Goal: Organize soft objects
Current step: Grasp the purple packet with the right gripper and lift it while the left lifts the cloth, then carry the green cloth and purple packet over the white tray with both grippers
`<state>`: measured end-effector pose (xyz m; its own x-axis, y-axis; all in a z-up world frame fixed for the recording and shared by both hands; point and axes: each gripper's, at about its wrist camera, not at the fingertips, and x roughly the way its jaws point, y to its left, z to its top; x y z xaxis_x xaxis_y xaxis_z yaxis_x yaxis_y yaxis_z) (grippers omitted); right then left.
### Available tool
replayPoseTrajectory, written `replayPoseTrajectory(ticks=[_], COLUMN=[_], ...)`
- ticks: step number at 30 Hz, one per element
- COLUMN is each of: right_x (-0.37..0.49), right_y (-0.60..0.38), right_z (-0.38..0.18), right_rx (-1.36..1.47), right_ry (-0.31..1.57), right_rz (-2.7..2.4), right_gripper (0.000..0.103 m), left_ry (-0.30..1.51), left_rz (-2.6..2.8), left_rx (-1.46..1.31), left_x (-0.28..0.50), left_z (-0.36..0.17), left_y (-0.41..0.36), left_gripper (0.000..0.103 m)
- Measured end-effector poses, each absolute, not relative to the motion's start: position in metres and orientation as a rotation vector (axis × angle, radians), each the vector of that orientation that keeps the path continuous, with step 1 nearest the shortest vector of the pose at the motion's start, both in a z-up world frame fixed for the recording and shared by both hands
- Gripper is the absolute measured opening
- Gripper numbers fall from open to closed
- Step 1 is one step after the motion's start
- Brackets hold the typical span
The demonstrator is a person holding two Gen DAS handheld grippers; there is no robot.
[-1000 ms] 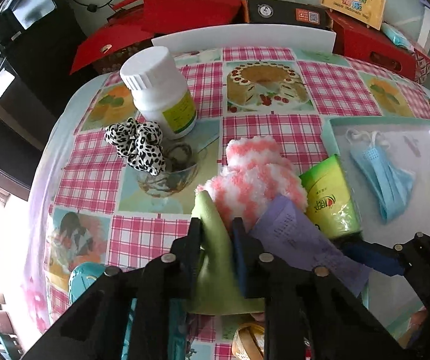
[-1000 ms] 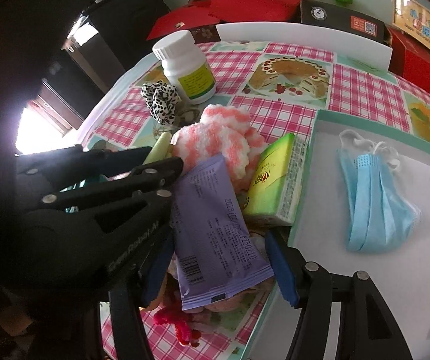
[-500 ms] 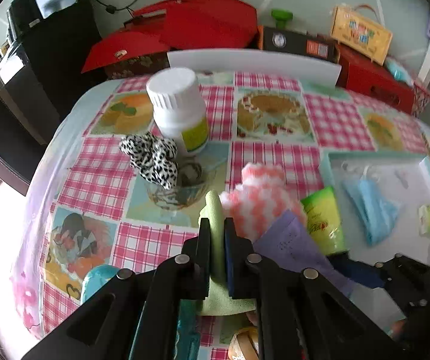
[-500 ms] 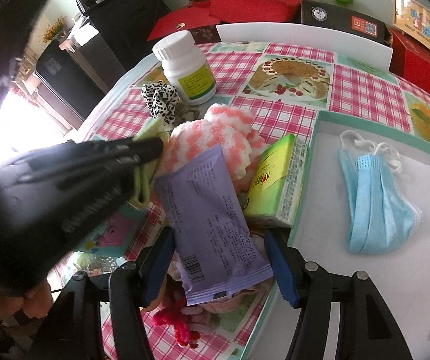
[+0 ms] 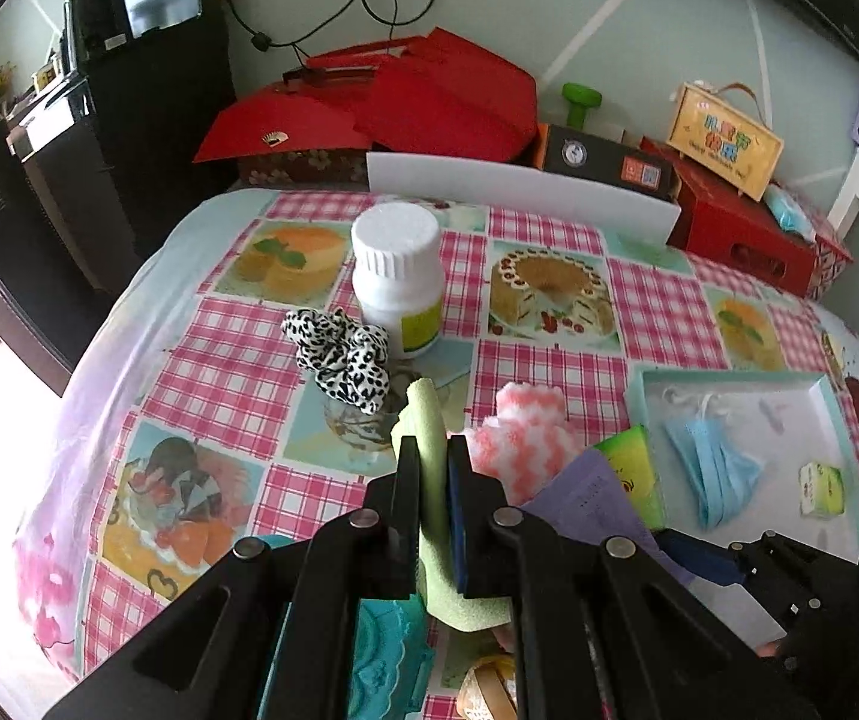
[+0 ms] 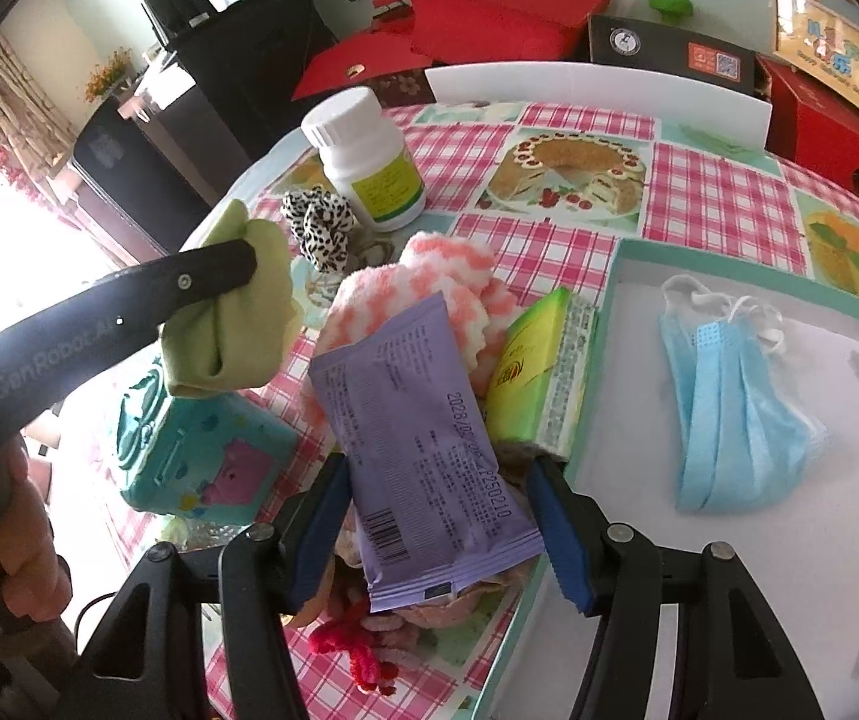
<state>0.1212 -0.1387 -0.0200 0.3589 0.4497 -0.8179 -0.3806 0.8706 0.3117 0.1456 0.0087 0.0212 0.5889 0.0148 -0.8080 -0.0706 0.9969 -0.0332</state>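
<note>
- Green cloth (image 5: 429, 480), folded, is pinched tight in the left gripper (image 5: 433, 450), lifted clear of the checked surface (image 5: 237, 360).
- Purple packet (image 6: 423, 450) sits between the right gripper's (image 6: 438, 510) half-spread pads, apparently gripped.
- Beyond lie a pink-and-white fluffy cloth (image 6: 429, 276), a green tissue pack (image 6: 537, 372), and a blue face mask (image 6: 723, 408) in the tray (image 6: 789, 540).

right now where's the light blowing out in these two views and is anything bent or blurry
Left wrist view: the lower left edge burns out to white where daylight spills past the tablecloth; the fisheye bows the table's edge and darkens the corners. Right wrist view: a blown-out patch sits far left behind the left gripper, which pinches the green cloth; the purple packet stays sharp enough to show its printed date.
</note>
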Motion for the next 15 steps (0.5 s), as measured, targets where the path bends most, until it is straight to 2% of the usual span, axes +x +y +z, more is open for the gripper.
replayPoseTrajectory(ticks=[15], right_x=[0.105], right_y=[-0.186], right_z=[0.042], right_rx=[0.147], right_ry=[0.872], right_rz=[0.451], right_gripper=[0.064], left_ry=[0.797], left_rz=[0.022], left_rx=[-0.117], left_x=[0.126], left_z=[0.069], left_y=[0.01], left_gripper=[0.008])
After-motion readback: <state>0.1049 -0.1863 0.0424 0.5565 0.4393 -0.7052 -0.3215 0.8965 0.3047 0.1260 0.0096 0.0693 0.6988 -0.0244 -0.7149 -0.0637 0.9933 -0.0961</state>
